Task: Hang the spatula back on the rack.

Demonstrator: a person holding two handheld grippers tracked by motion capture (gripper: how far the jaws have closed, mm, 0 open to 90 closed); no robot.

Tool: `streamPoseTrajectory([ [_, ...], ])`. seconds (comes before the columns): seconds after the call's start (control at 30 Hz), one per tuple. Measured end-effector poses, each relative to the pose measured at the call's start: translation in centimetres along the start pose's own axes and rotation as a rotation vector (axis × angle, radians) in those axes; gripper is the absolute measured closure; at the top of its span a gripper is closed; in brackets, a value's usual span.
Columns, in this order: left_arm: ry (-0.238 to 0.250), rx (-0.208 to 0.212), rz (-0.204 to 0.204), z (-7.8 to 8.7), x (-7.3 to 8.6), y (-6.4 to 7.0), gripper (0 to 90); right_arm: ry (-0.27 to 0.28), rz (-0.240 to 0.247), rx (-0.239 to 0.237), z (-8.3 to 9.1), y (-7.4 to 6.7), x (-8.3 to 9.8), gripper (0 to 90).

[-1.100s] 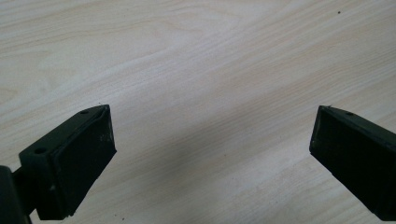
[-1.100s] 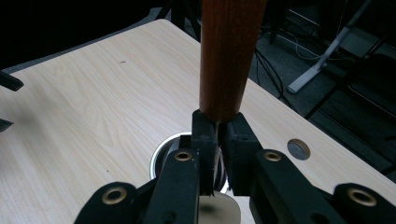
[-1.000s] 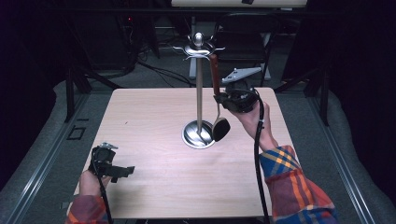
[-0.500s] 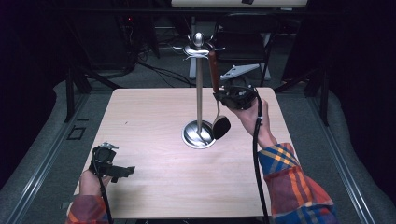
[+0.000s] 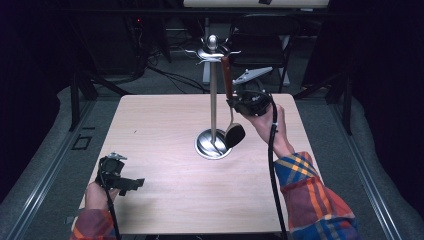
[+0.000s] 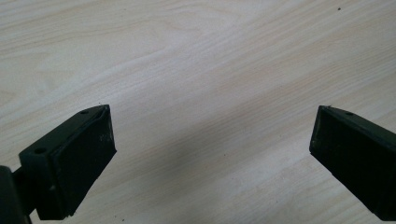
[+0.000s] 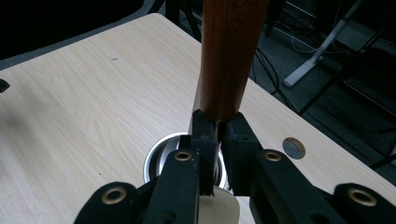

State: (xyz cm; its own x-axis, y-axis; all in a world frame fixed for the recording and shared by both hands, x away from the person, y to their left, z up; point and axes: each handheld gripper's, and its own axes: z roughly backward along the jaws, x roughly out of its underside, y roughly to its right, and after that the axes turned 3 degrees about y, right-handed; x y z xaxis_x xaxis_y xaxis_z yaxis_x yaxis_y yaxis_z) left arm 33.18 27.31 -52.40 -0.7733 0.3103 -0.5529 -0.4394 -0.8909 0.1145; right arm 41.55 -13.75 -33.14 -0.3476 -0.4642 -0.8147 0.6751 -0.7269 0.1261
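Jaws of the right gripper [image 5: 240, 106] are clamped tight on the thin metal shank of a long kitchen utensil with a reddish-brown wooden handle and a dark spoon-shaped head [image 5: 233, 134], gripping it just below where the wood ends. In the right gripper view the handle [image 7: 229, 56] rises straight up from between the closed black pads. The utensil hangs nearly upright beside the tall chrome utensil stand with hooks at its top [image 5: 213, 95], its handle tip close to the hooks and its head low beside the stand's round base. The stand sits near the middle of the pale wooden table [image 5: 160, 125]. The left gripper [image 5: 131, 184] rests at the table's near left edge, jaws spread wide over bare wood, holding nothing.
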Motion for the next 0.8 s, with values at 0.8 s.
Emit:
streamPoseTrajectory([
  [0.8, -0.009, 0.004, -0.013, -0.08, -0.07, 0.16, 0.0, -0.010, 0.012, 0.019, -0.80, 0.03, -0.45, 83.4],
])
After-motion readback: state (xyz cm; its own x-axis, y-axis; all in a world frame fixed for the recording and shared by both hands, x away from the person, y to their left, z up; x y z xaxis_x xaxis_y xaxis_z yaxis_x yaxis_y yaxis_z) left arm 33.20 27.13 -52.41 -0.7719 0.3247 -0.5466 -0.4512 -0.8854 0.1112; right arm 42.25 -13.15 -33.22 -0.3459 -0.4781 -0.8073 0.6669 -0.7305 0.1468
